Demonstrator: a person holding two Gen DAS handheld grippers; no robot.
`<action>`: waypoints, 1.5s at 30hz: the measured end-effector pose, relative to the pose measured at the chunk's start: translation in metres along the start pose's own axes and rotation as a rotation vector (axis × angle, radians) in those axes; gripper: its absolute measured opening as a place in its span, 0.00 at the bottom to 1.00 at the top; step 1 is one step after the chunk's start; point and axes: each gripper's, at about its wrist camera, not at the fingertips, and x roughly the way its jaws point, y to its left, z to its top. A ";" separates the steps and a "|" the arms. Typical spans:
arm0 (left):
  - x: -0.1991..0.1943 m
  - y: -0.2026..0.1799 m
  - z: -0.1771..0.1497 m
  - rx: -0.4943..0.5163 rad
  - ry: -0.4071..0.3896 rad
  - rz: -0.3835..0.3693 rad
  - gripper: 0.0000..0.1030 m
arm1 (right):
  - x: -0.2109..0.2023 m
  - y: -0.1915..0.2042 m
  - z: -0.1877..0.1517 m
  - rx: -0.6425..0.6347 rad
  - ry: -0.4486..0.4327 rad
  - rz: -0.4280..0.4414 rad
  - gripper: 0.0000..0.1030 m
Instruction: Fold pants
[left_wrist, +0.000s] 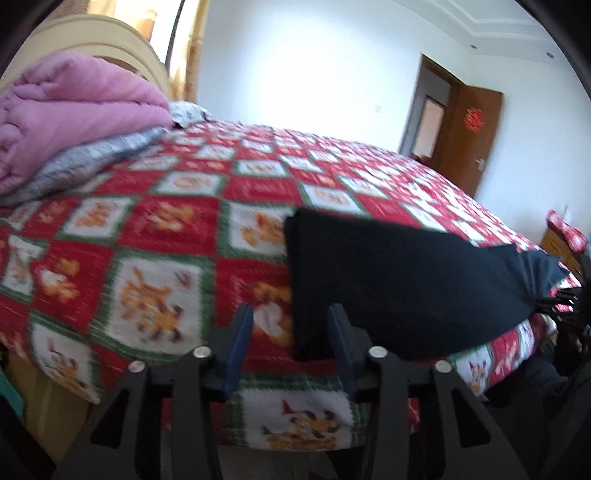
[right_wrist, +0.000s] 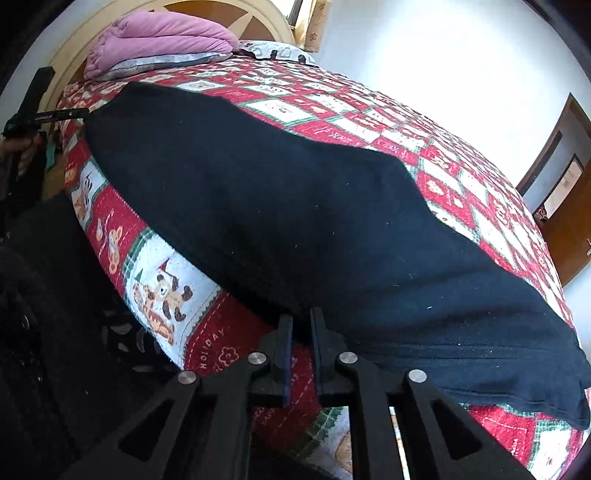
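Black pants (left_wrist: 399, 280) lie folded lengthwise near the front edge of a bed with a red, white and green patchwork blanket (left_wrist: 155, 229). In the left wrist view, my left gripper (left_wrist: 291, 326) stands open. The near-left corner of the pants lies between its blue-padded fingers (left_wrist: 242, 332), and the pads are clear of the cloth. In the right wrist view the pants (right_wrist: 295, 206) stretch across the bed. My right gripper (right_wrist: 301, 328) is open by a narrow gap, with the pants' front edge at its tips. Each gripper shows small at the far end in the other's view.
A folded pink quilt (left_wrist: 74, 110) on a grey pillow (left_wrist: 85, 162) lies at the head of the bed by a cream headboard (right_wrist: 74, 48). A brown door (left_wrist: 469, 136) stands open in the white wall. A person's dark clothing (right_wrist: 44, 295) is close to the bed's front edge.
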 end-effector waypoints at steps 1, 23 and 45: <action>-0.004 0.000 0.004 -0.005 -0.019 0.009 0.51 | -0.003 -0.002 0.001 0.003 -0.008 -0.007 0.30; 0.080 -0.200 0.020 0.264 0.069 -0.284 0.72 | -0.105 -0.291 -0.127 1.185 -0.236 -0.206 0.46; 0.087 -0.158 0.012 0.165 0.071 -0.265 0.74 | -0.108 -0.312 -0.179 1.336 -0.279 -0.246 0.03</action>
